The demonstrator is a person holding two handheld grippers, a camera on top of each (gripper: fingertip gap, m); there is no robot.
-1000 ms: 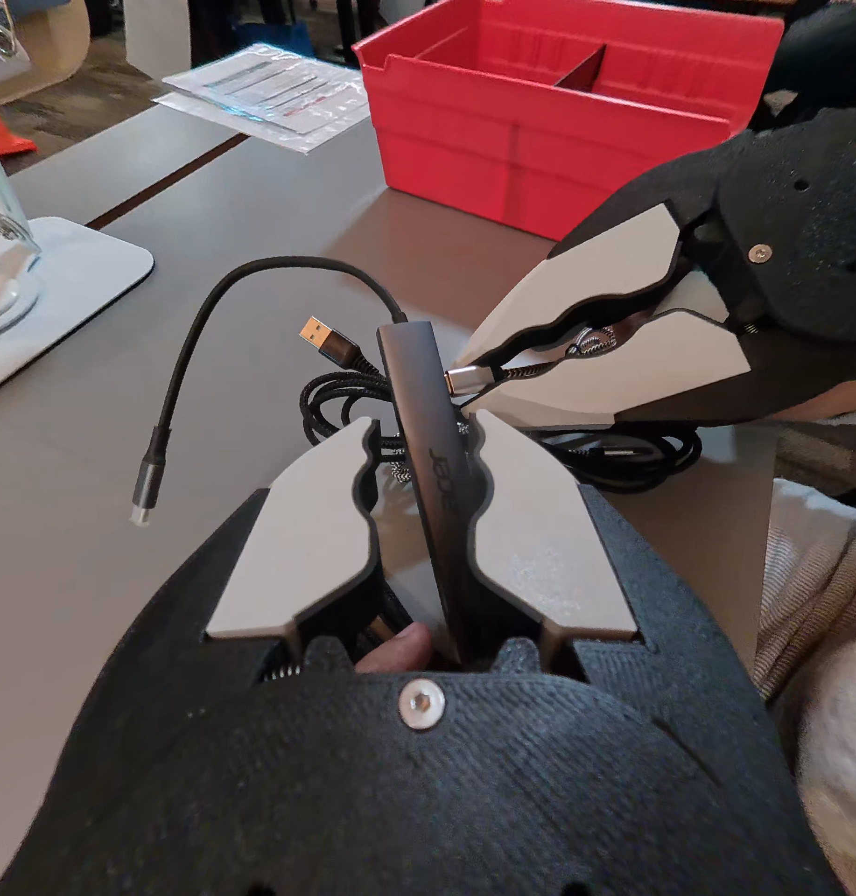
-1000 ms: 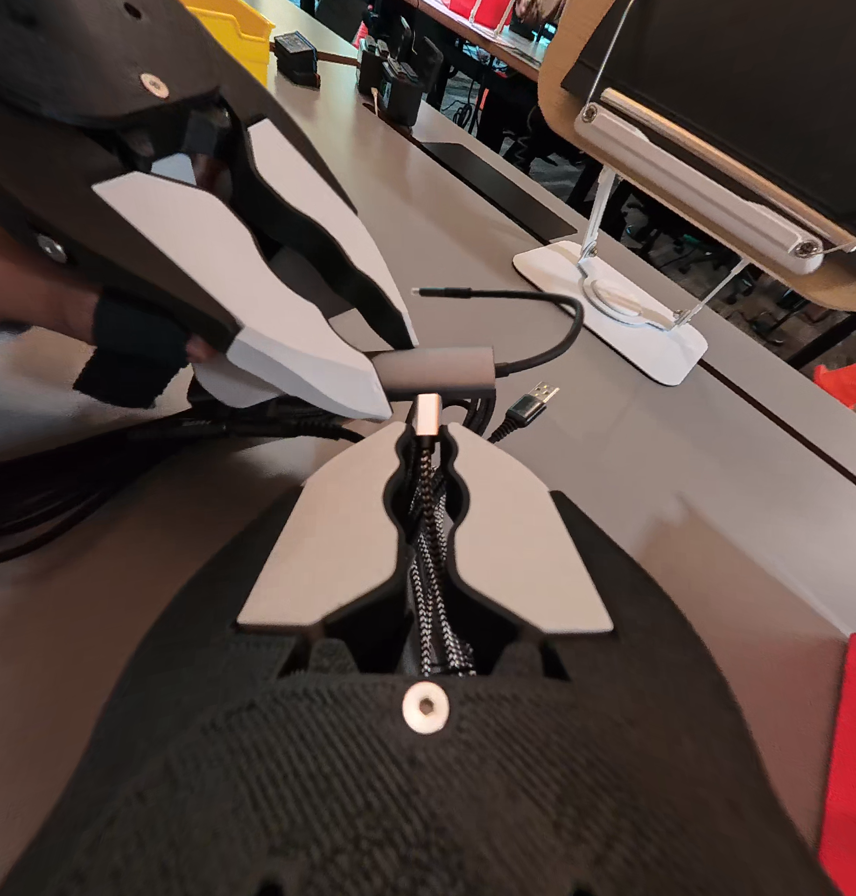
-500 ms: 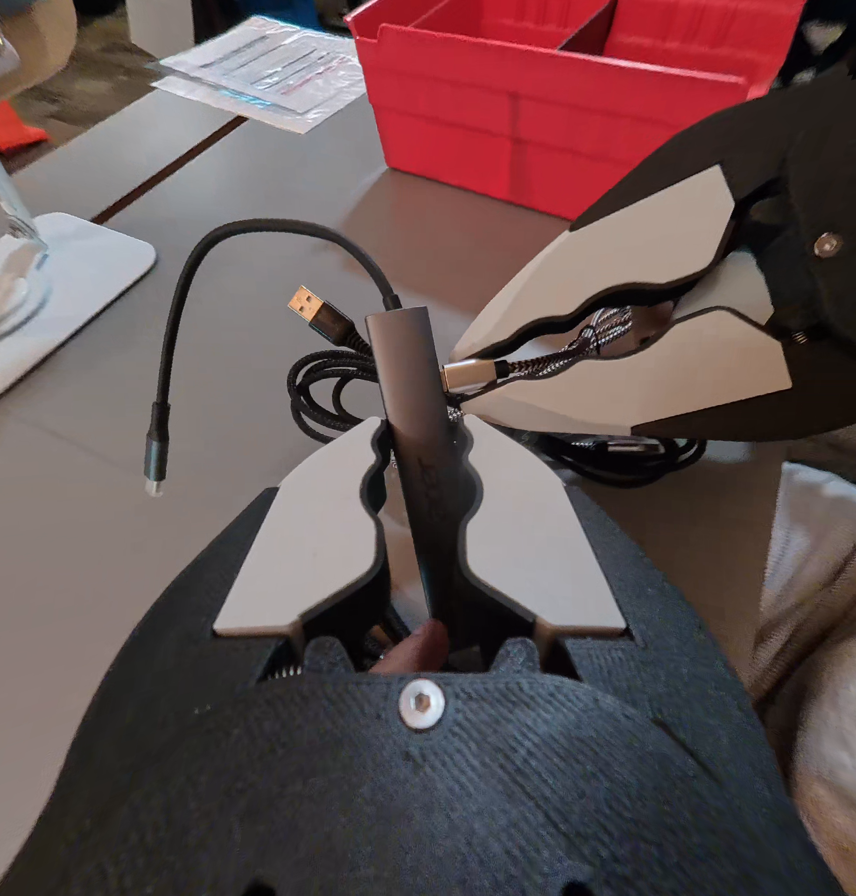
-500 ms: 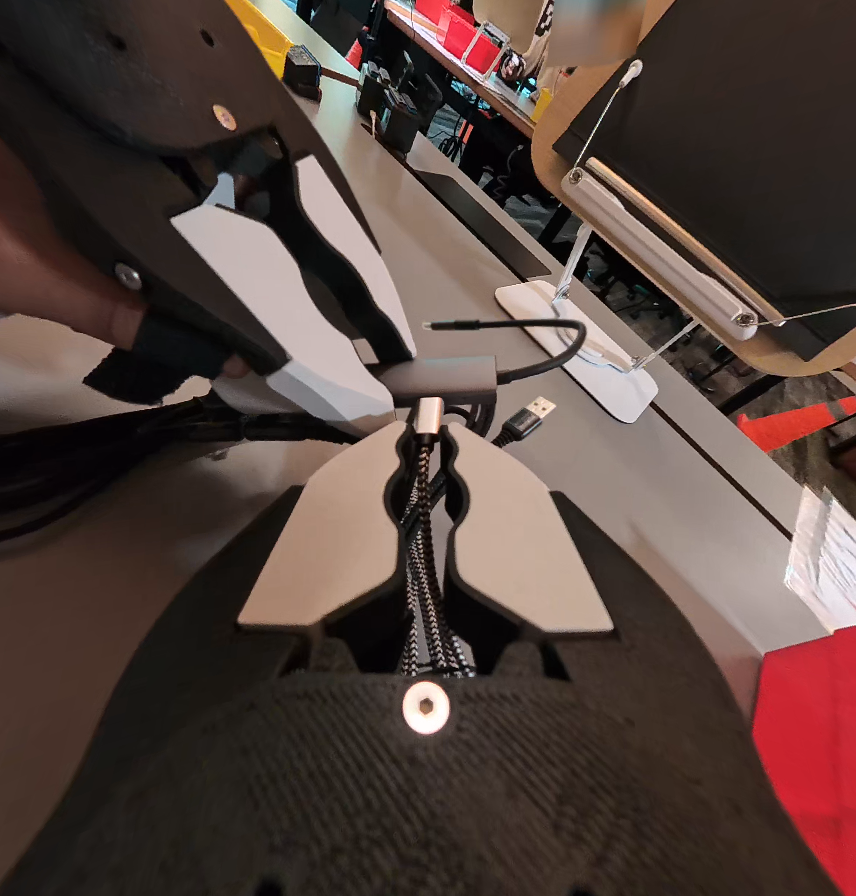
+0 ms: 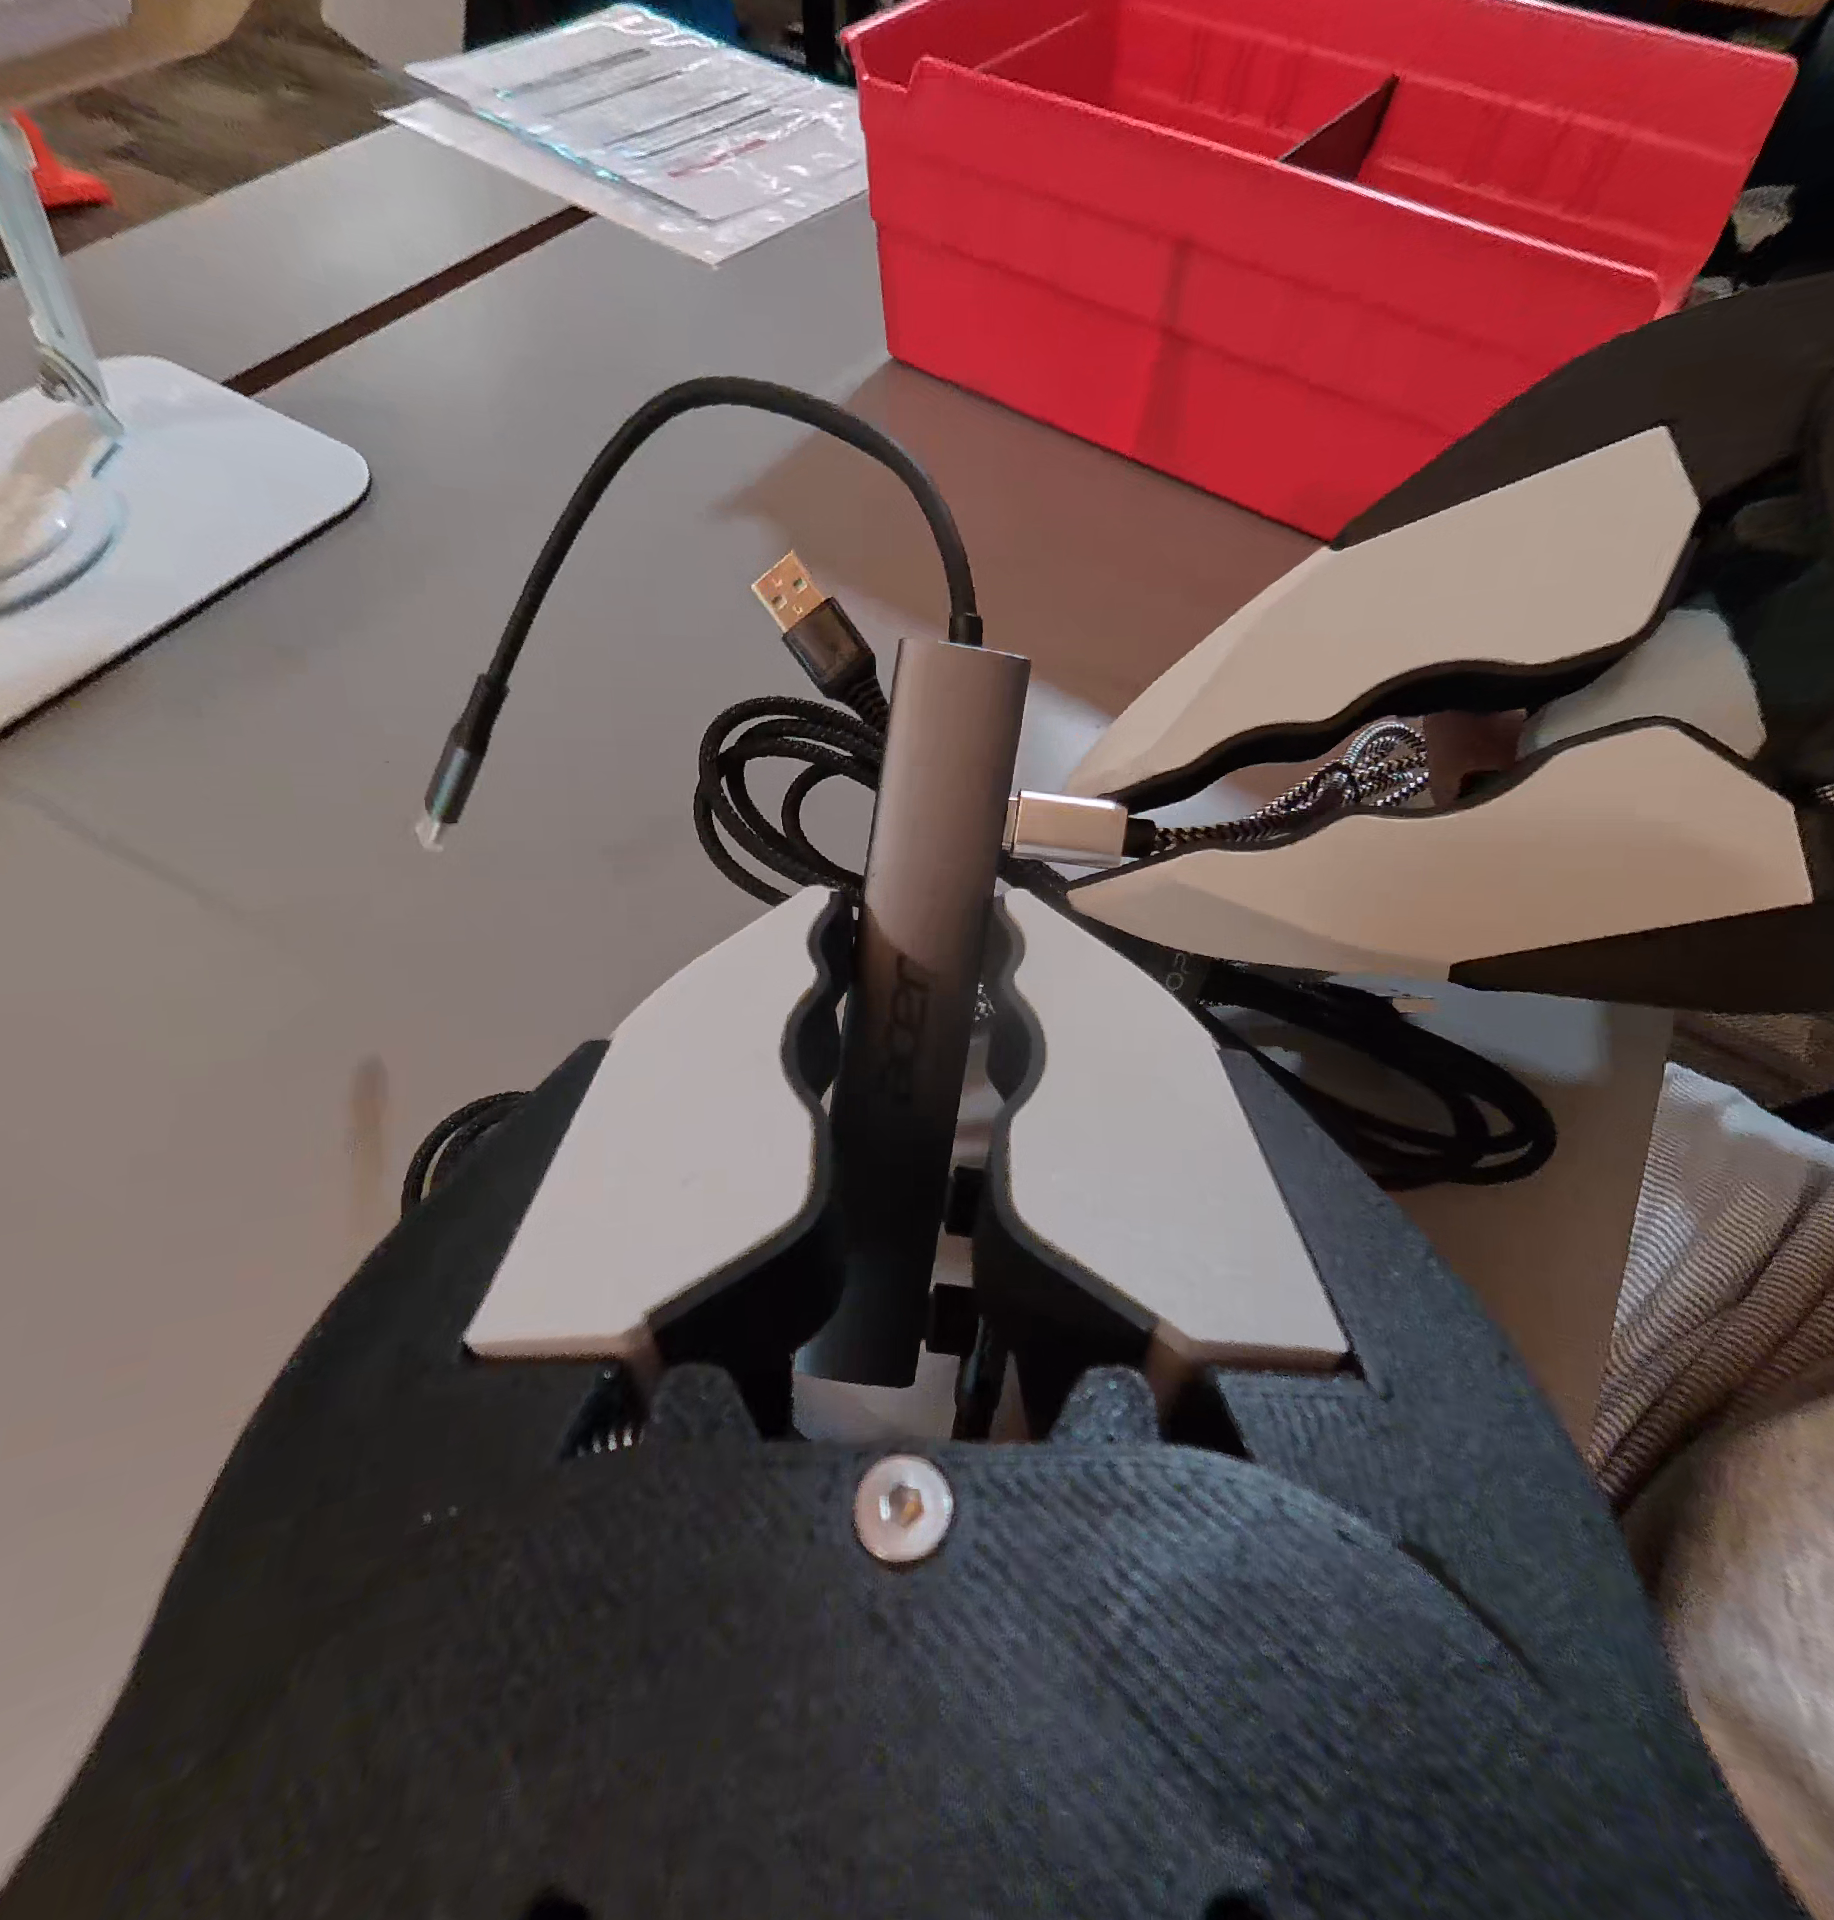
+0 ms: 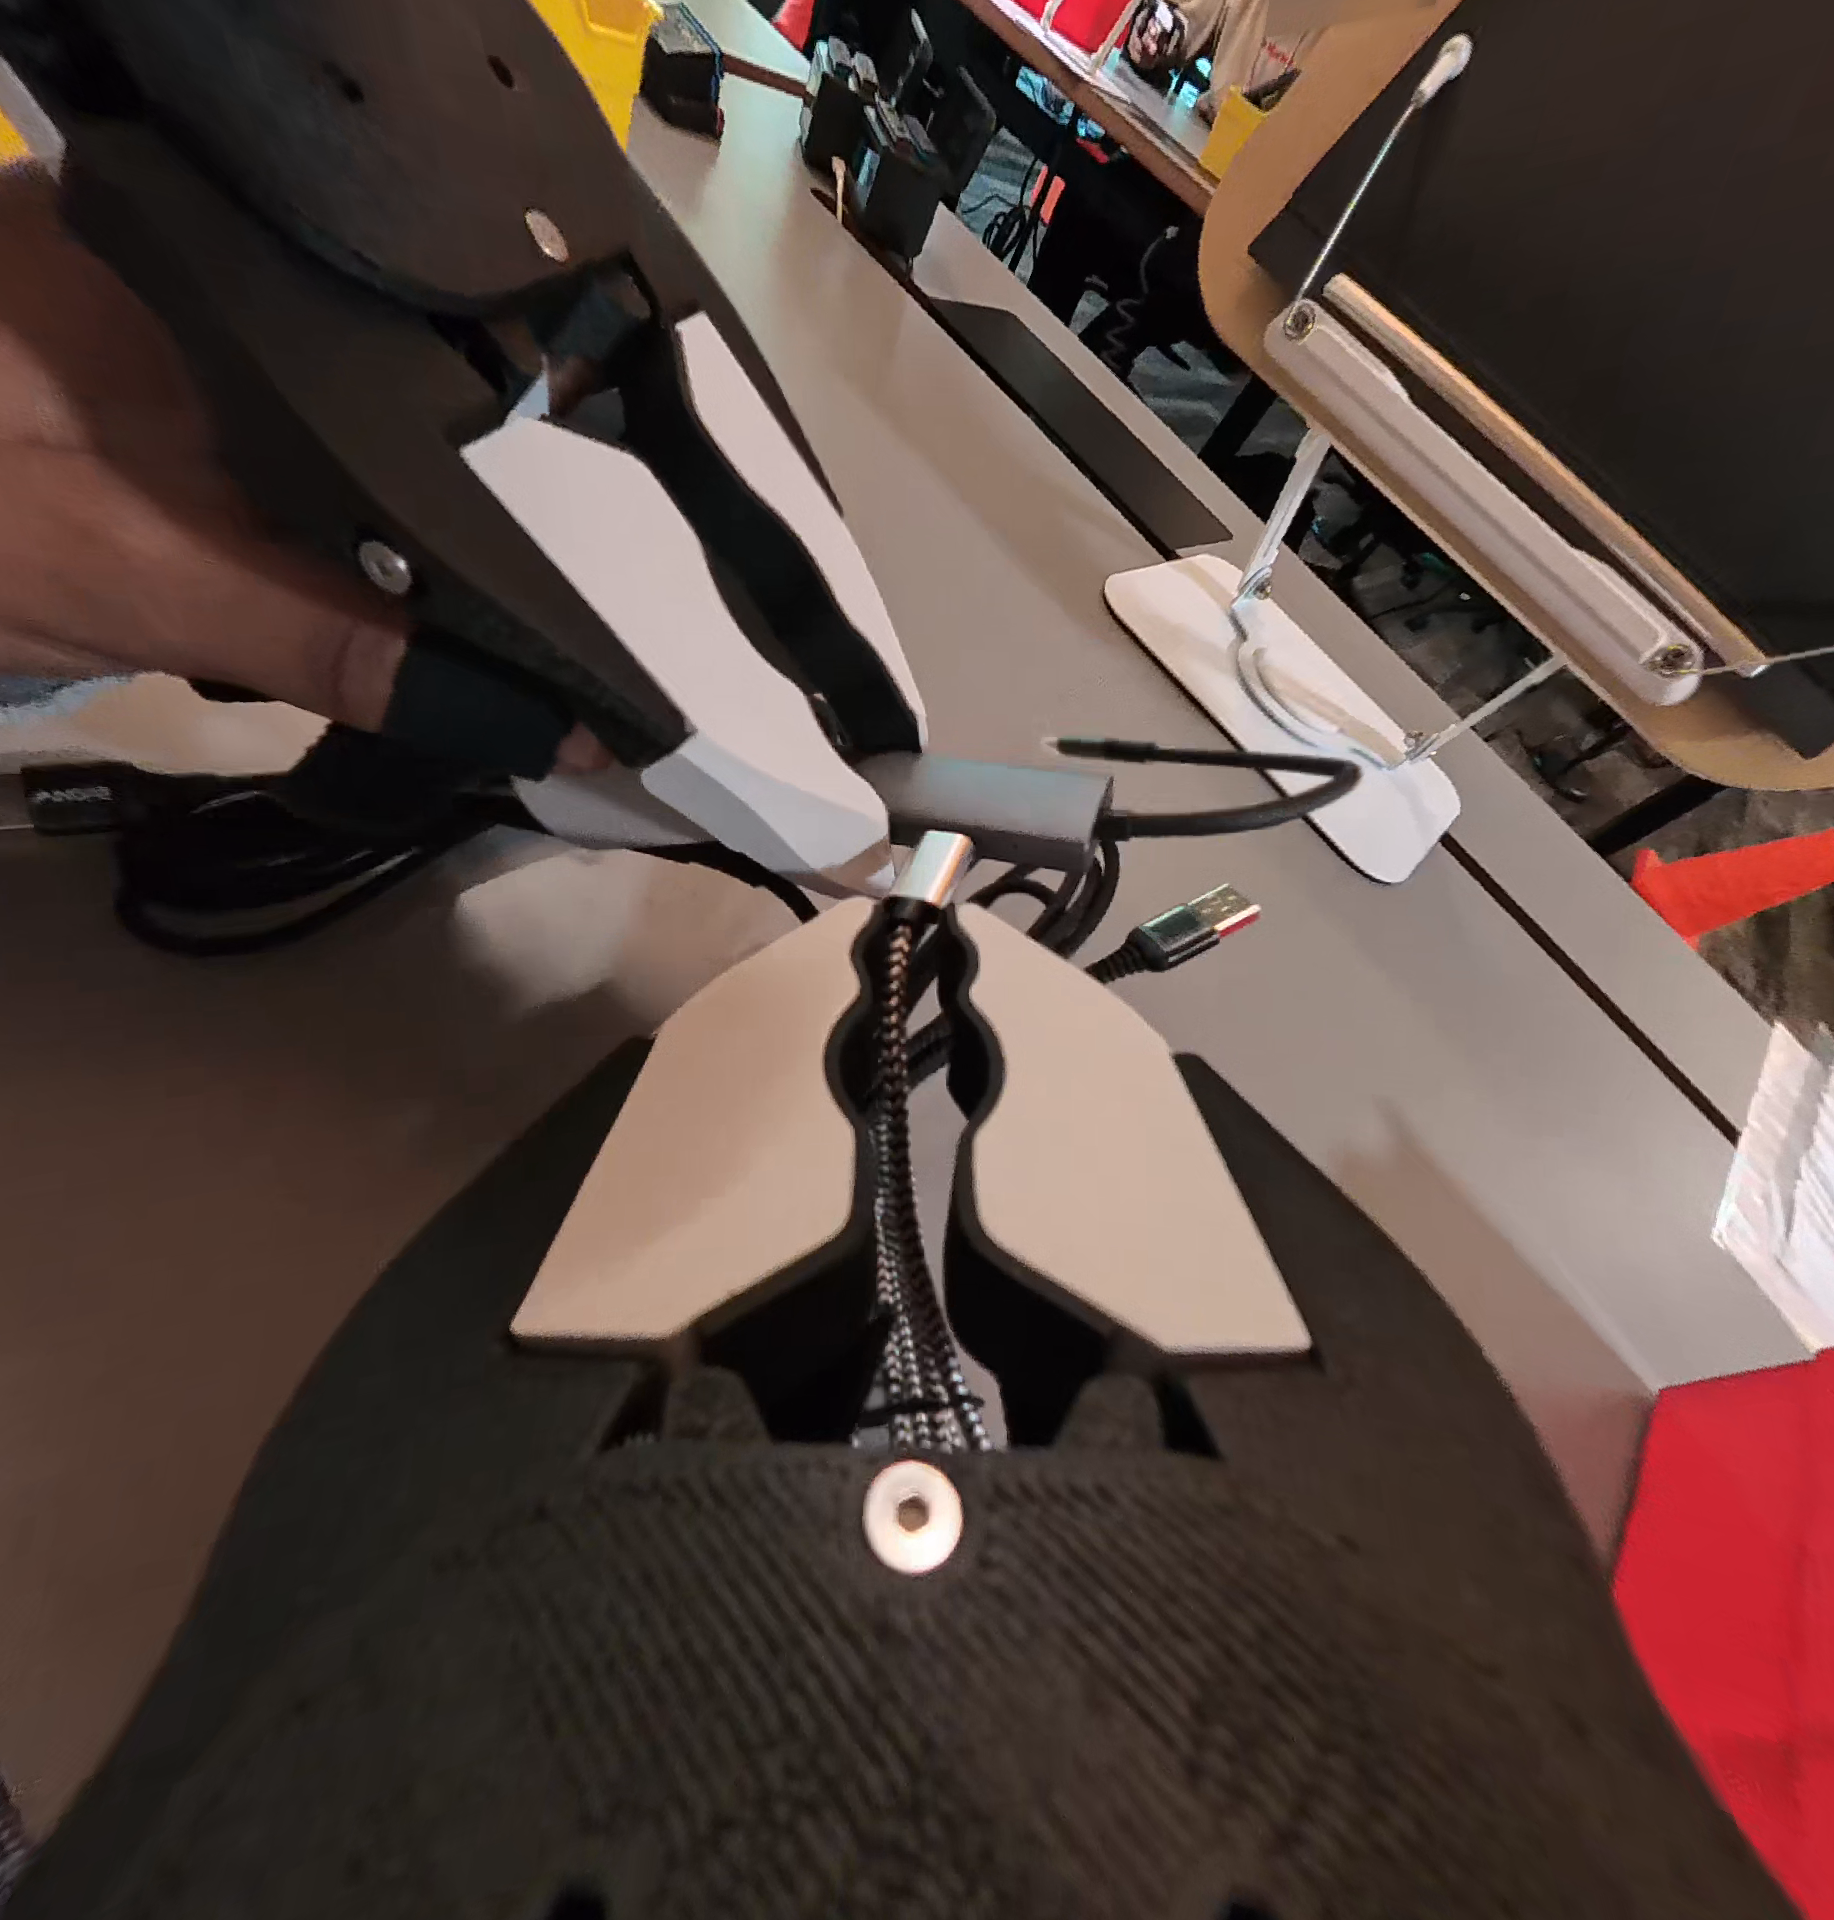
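Note:
My left gripper (image 5: 918, 904) is shut on a slim grey USB hub (image 5: 934, 810), which sticks out forward past the fingertips. The hub's short black cable (image 5: 684, 405) arches up and left, its plug hanging free. My right gripper (image 6: 918, 914) is shut on a braided cable (image 6: 897, 1143) with a silver plug (image 6: 934, 868). The plug's tip meets the side of the hub (image 6: 996, 805). In the left wrist view the right gripper (image 5: 1089, 831) comes in from the right with the silver plug (image 5: 1064, 826) against the hub. The left gripper (image 6: 871, 821) shows in the right wrist view.
A red divided bin (image 5: 1256, 239) stands beyond the hub. A loose gold-tipped USB-A plug (image 5: 809, 623) and coiled black cables (image 5: 1412, 1101) lie on the grey table (image 5: 165, 935). A white stand base (image 5: 165, 499) is at left, with a bagged sheet (image 5: 643, 125) behind.
Both grippers have lifted and shifted slightly. The silver plug has stayed pressed at the hub's side, now a little nearer the hub's far end.

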